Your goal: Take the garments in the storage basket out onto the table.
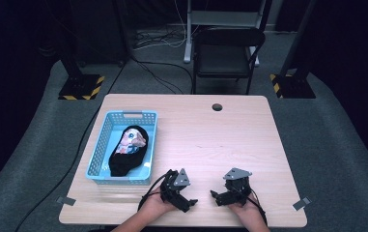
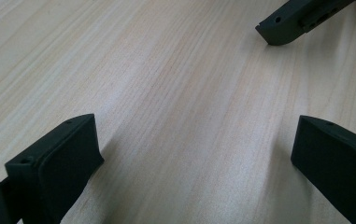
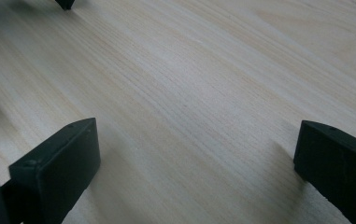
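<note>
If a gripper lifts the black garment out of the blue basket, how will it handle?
The black garment lies slumped and bunched in the blue basket, so it would probably drape limply. It looks light. Pinched at one spot, the rest would likely trail over the rim.

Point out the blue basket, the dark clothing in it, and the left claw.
blue basket (image 1: 98, 145): high view, on its left wall.
dark clothing (image 1: 123, 162): high view, on the black fabric's middle.
left claw (image 1: 187, 203): high view, midway between its open fingertips.
</note>
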A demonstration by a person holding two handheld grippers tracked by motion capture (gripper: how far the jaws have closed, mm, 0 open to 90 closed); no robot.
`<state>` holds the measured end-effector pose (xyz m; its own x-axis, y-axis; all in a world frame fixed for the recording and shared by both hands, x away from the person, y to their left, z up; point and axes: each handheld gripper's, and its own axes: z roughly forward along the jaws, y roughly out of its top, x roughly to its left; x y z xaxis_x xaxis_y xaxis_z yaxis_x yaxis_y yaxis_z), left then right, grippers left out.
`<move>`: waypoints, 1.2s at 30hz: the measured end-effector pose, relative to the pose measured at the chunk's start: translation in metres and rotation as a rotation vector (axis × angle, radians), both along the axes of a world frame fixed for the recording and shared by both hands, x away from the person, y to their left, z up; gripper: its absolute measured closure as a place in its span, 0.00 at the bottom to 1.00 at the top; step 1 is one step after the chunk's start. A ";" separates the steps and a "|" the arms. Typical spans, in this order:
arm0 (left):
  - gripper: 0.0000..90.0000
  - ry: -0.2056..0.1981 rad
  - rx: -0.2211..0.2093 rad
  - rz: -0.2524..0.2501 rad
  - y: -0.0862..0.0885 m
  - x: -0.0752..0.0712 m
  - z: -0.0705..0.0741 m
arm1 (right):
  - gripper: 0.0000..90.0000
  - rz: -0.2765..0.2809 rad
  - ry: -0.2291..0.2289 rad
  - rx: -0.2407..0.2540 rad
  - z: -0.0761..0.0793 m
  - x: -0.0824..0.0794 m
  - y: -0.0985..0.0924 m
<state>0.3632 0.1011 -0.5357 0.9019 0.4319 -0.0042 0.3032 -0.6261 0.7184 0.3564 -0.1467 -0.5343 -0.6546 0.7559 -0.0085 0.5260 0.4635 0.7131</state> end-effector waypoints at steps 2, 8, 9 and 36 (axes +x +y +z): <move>0.03 0.005 0.002 0.000 0.000 0.000 0.001 | 0.00 0.000 0.000 0.000 0.000 0.000 0.000; 0.05 0.027 0.003 0.001 0.003 0.001 0.005 | 0.00 0.002 -0.001 -0.002 0.000 0.000 0.000; 0.05 0.024 0.002 0.003 0.003 0.001 0.006 | 0.00 0.002 -0.001 -0.002 0.000 0.000 0.000; 0.05 -0.020 -0.072 0.010 0.013 -0.004 0.043 | 0.00 0.002 -0.001 -0.002 0.000 0.000 0.000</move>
<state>0.3595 0.1143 -0.4924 0.8976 0.4405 -0.0177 0.2946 -0.5695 0.7674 0.3562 -0.1467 -0.5344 -0.6561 0.7546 -0.0106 0.5243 0.4659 0.7128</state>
